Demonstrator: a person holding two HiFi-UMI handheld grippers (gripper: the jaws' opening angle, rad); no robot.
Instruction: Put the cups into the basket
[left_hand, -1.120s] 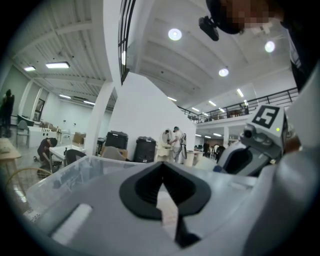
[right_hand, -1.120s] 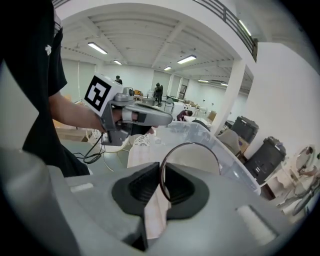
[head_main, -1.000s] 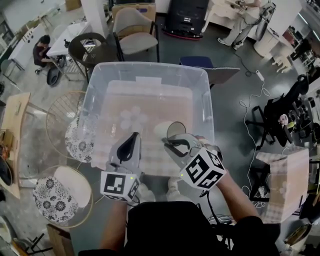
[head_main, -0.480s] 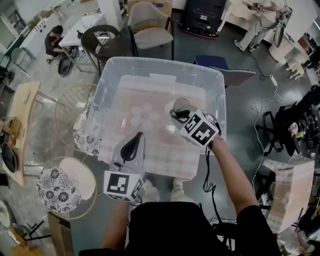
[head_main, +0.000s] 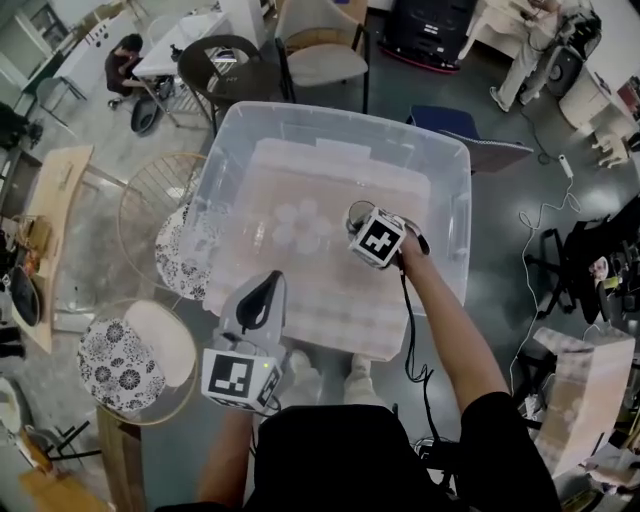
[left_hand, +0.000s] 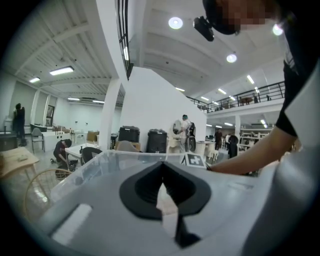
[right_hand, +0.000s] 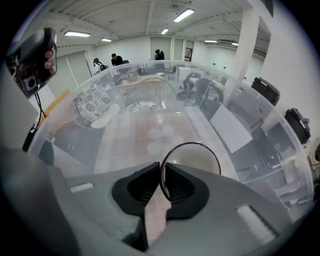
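Head view first: my right gripper (head_main: 362, 222) is down inside the large clear plastic tub (head_main: 215, 190), at about 3 o'clock on its floor. The bare right forearm (head_main: 440, 320) stretches nearly straight in from 5 o'clock, and the marker cube faces up. Right gripper view shows me its jaws pinching the near wall of a clear dark-rimmed cup (right_hand: 195, 160), one pad inside the rim and one outside. The cup sits at 1 o'clock off the jaws with its mouth turned towards the camera, over the tub's pale floor. I can't tell whether its base touches that floor. A cluster of pale round shapes (head_main: 300, 225) lies at 9 o'clock from the cup, too faint for me to identify. My left gripper (head_main: 267, 282) hovers at 7 o'clock of the tub, over the near wall. Its forearm is drawn in close to the body and its nose points toward 12 o'clock. Left gripper view has its jaws pressed together with nothing between them.
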